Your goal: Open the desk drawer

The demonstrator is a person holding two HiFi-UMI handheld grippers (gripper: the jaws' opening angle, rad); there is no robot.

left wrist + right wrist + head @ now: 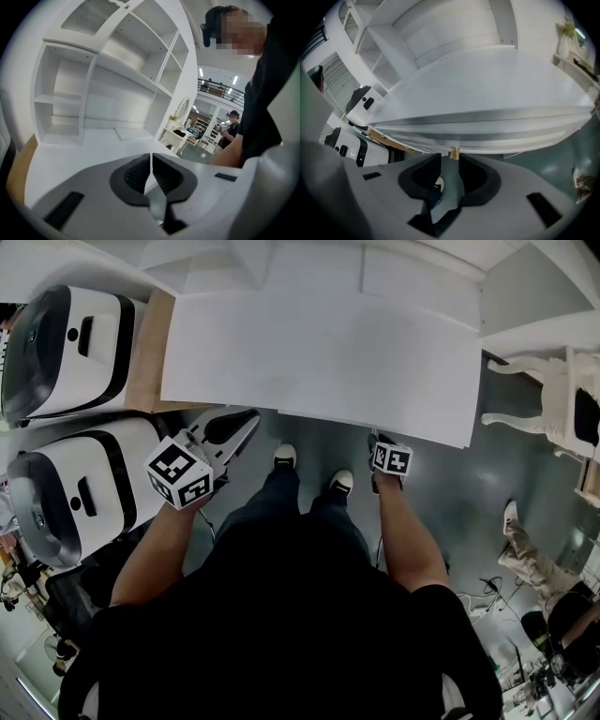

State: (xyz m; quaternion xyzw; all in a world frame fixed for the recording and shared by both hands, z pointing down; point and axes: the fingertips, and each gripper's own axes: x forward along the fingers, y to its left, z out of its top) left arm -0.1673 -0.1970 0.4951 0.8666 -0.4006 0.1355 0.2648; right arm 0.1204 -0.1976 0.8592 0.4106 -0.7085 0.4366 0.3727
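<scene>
The right gripper (450, 161) hangs just below the front edge of the white desk (487, 89), its jaws apart. A small tan knob (453, 152) sits at the gap between their tips. White machines (356, 126) stand off left.

A black short-sleeved top (309, 634) and dark trousers (277, 498) are worn, with black shoes (285, 457) capped white at the toes. The left claw (248, 423) and right claw (450, 157) are moulded in white, lined with black ribbed pads (136, 176), each topped by a black-and-white marker cube (179, 472).

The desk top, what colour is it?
The desk top is white, clearest in the head view.
</scene>
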